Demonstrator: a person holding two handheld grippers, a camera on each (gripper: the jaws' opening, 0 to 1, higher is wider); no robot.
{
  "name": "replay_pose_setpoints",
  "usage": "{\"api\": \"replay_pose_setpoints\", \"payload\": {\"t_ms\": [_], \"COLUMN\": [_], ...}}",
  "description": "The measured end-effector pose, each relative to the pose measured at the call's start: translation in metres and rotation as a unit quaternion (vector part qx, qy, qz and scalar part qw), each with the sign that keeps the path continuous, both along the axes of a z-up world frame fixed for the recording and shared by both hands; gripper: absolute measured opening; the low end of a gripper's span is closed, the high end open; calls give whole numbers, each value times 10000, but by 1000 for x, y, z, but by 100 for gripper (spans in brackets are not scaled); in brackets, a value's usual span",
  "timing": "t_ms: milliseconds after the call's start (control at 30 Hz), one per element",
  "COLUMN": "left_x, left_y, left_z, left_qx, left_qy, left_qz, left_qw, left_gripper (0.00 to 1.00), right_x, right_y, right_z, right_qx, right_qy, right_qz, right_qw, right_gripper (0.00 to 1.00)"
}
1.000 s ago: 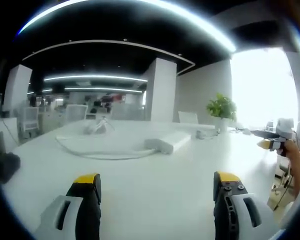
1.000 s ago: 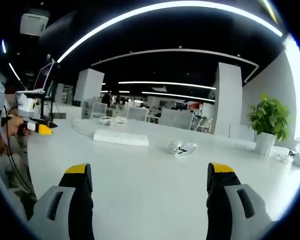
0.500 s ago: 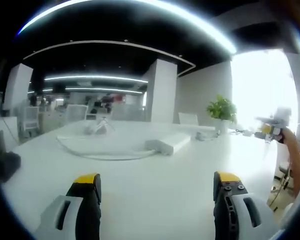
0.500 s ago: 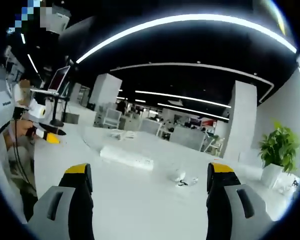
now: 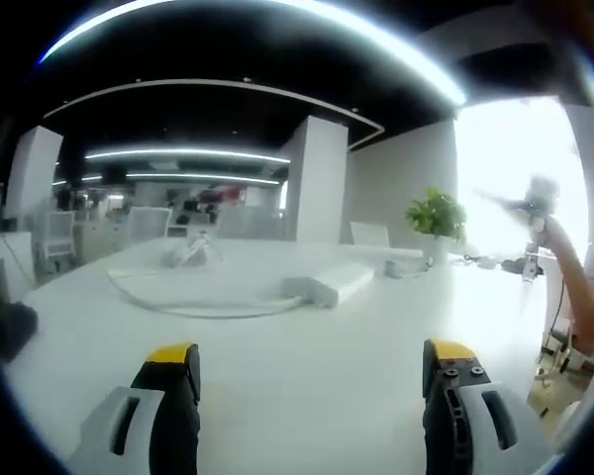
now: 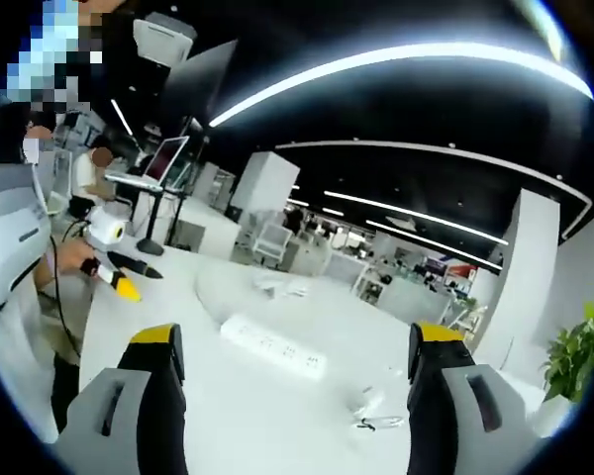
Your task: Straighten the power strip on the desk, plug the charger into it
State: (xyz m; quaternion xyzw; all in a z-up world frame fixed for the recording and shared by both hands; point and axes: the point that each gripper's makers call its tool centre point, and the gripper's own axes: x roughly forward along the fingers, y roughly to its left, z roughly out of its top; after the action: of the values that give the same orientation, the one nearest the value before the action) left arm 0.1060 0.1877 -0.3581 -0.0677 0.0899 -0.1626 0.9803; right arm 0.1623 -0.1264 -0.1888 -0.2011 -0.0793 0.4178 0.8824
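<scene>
Lying on desk (image 5: 307, 376): power strip (image 6: 273, 347), charger (image 6: 368, 404) apart.

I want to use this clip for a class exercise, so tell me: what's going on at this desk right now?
A person holds a two-jaw gripper in each hand over a white desk. Both are open and empty, touching nothing. The left gripper hovers low over the desk, facing the white power strip and its looping cord. The right gripper is raised, looking down at the strip and a small white charger lying beside it. Nothing is plugged in yet.
</scene>
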Motion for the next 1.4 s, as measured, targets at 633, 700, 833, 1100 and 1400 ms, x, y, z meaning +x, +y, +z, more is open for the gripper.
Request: {"api": "replay_pose_setpoints", "payload": {"t_ms": [633,700,833,1100,1400], "left_x": [3,3,3,4,8], "left_y": [-15,-15,-16,-17,-25], "left_z": [-2,-3,-2,-2,-2], "left_qx": [51,61,69,81,113], "left_qy": [30,55,55,60,75], "left_qz": [-120,-125,-130,-99,-180], "left_qw": [9999,9999,9999,9999,9997], "left_gripper": [96,96,96,96,96], "right_x": [84,92,107,125,140], "right_y": [68,72,81,96,106], "right_z": [-2,-12,-32,-76,-111], "right_qx": [-1395,-1682,-2165,-3339,-4576], "right_qy": [60,101,131,261,377], "right_qz": [1480,1569,1684,2012,2081], "right_qw": [9791,9731,9616,9205,8637], "right_gripper": [92,94,98,100,99]}}
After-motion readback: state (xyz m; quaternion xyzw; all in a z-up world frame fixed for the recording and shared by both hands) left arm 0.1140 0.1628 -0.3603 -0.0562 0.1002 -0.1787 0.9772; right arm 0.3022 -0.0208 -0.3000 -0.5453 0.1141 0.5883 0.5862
